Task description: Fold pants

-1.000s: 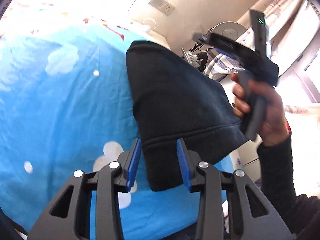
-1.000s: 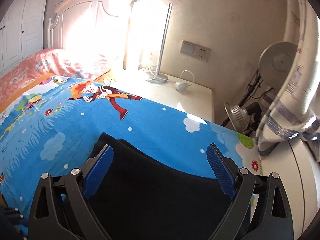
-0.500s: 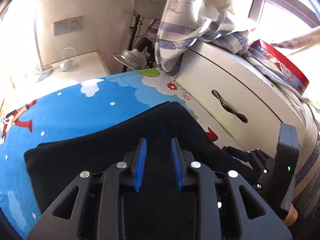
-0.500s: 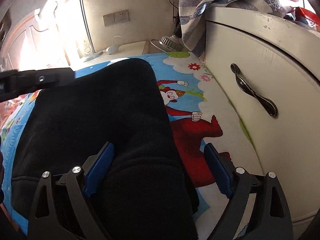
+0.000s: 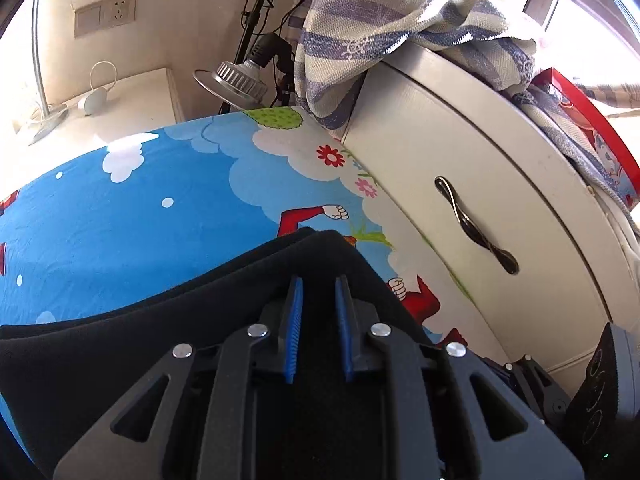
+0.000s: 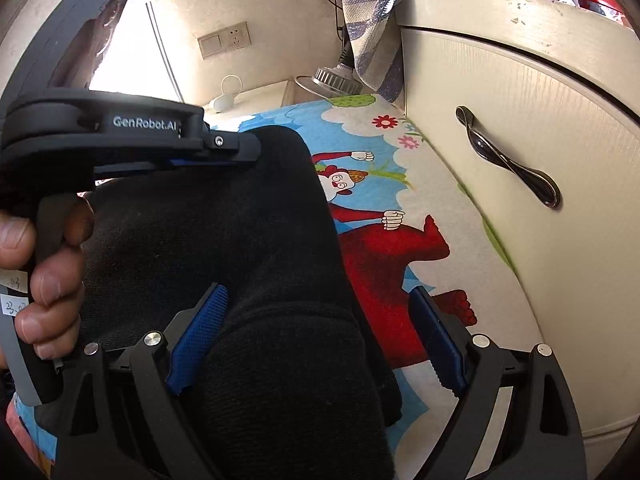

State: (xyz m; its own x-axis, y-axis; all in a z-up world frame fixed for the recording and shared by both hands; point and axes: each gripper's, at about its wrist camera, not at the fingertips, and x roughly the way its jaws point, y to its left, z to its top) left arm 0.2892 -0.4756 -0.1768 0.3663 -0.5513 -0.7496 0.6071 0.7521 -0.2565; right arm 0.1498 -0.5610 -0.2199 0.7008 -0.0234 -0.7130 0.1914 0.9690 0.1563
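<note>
The black pants [image 6: 248,248] lie folded into a thick stack on the bed [image 5: 120,216], near the bed's edge that runs along the white drawer cabinet [image 5: 500,184]. In the right wrist view the stack's long axis runs away from the camera, roughly parallel to that edge, with the rounded fold end toward the far corner by the bedside stand.

The right gripper [image 6: 316,340] sits at the near end of the stack with its fingers [image 6: 196,332] spread wide. The left blue pad is against the cloth and the right pad is over the printed sheet beside the pants, so the near rolled end lies between them but is not pinched.

The left gripper [image 5: 318,320] comes in from the side, over the far end of the stack. Its fingers [image 5: 294,320] are set narrow with a small gap; black cloth lies beneath and ahead of them, yet whether any fabric is caught between the pads cannot be told. In the right wrist view the same gripper [image 6: 224,156] rests low on the upper layer.

Judging by this, each gripper covers 1 end of the stack; the left is nearer the far fold, the right nearer the close end.
</note>
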